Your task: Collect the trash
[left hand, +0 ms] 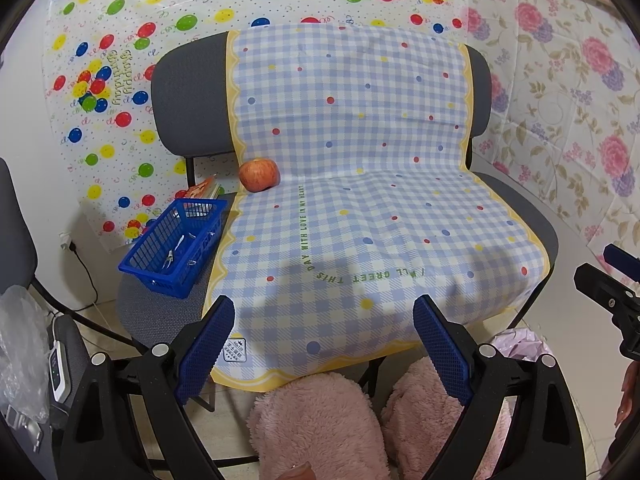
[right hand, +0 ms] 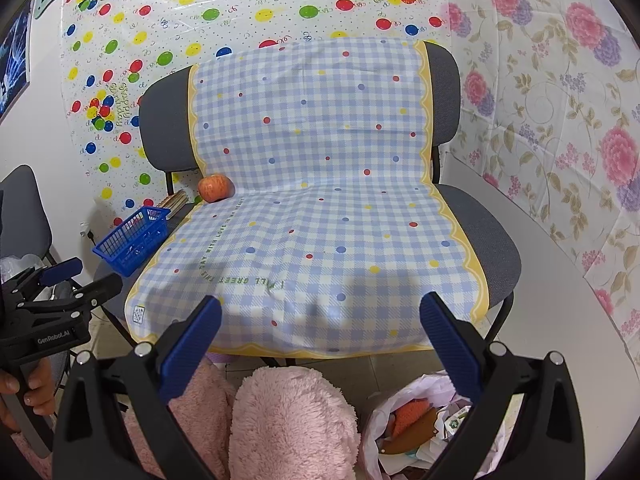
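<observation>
A grey chair carries a blue-and-white checked cloth (left hand: pixel 360 208) (right hand: pixel 320 220). A red apple (left hand: pixel 259 174) (right hand: pixel 215 187) lies on the cloth at the back left of the seat. My left gripper (left hand: pixel 324 344) is open and empty, held above the seat's front edge. My right gripper (right hand: pixel 320 340) is open and empty, also above the front edge. A white trash bag (right hand: pixel 412 424) with orange peel and wrappers stands on the floor at the lower right. Its pale rim shows in the left wrist view (left hand: pixel 520 344).
A blue plastic basket (left hand: pixel 176 246) (right hand: pixel 134 240) with small metal items sits on a second seat to the left, a packet (left hand: pixel 206 188) behind it. Pink fluffy slippers (left hand: pixel 320 428) (right hand: pixel 288 420) are below. Patterned sheets cover the walls. A power cable (left hand: pixel 86 272) runs on the left.
</observation>
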Demonstrator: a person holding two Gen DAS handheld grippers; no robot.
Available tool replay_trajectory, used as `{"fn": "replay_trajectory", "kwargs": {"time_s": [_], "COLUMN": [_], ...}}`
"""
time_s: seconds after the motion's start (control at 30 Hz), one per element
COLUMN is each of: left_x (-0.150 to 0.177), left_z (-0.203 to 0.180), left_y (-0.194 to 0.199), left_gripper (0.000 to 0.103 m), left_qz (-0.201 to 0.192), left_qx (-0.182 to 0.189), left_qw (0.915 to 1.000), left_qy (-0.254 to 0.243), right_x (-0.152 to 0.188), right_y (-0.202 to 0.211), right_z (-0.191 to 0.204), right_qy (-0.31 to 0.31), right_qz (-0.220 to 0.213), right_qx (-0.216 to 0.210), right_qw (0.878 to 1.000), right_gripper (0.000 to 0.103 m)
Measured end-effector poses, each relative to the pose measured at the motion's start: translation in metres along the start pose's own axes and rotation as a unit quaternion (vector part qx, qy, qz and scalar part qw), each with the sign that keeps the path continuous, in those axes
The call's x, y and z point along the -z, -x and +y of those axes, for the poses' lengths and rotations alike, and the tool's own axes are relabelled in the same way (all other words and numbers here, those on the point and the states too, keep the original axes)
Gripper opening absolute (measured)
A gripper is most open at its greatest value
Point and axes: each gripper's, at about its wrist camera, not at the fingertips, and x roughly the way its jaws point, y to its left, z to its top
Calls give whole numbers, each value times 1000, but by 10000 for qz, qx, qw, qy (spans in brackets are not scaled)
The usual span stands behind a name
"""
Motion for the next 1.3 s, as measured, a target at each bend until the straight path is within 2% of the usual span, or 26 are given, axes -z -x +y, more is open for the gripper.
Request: {"fn": "replay_trajectory", "kwargs": {"time_s": [1.0, 1.17, 1.3], "left_x": [2, 4, -1], "left_z": [-2, -5, -4], "left_y": [0, -7, -32], "left_gripper": [90, 90, 90], "left_qz": [-25, -157, 50], "left_qx": [2, 95, 49], "left_qw": [10000, 9997, 9999], "left_qy": [-47, -176, -105], "right_x": [6, 5, 0], "right_y": [-2, -8, -29], "right_z": [-5, -6, -14], "right_qy": [-98, -162, -167], "right_qz": [15, 60, 106], "right_qx": [35, 10, 89], "right_qw": [9999, 9998, 9998], "right_gripper": [97, 97, 97]}}
